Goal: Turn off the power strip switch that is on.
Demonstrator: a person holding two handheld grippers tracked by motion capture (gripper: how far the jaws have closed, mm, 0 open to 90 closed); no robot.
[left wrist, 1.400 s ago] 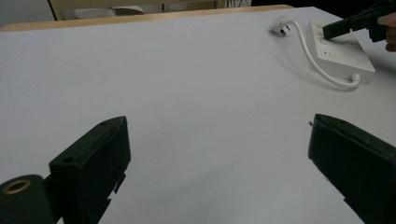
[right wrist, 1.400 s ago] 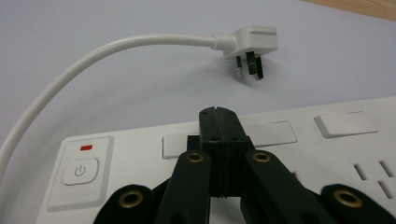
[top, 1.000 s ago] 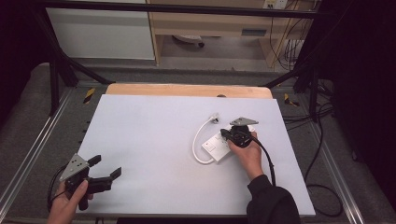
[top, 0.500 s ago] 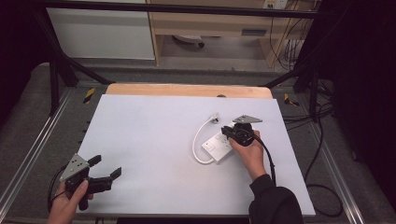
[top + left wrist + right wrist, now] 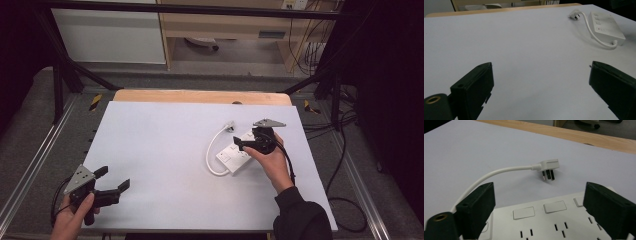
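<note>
Right gripper [image 5: 239, 144] hangs over a white power strip [image 5: 234, 156] on the right half of a pale table [image 5: 160, 145], its black jaws spread wide after just opening, with nothing clamped between them. Seen from the right gripper view, the jaws stand on either side of the strip's switches and sockets without pressing on it. The strip lies flat, well inside the table's right edge, and its white cord [image 5: 212, 150] loops out to the left and back to a plug [image 5: 229, 125] resting on its side just beyond the strip, prongs bare. The person's right hand [image 5: 270, 162] grips the tool from behind, the dark-sleeved forearm running in from the bottom right corner. Wide bare tabletop stretches to the left of the strip and toward the wooden strip [image 5: 200, 96] along the far edge. Near the front left corner, the left gripper [image 5: 112, 180] is held low by the left hand [image 5: 75, 215], jaws parted and empty, pointing across the open surface toward the strip, well apart from it. Metal rails [image 5: 30, 170] flank the table on both sides.
</note>
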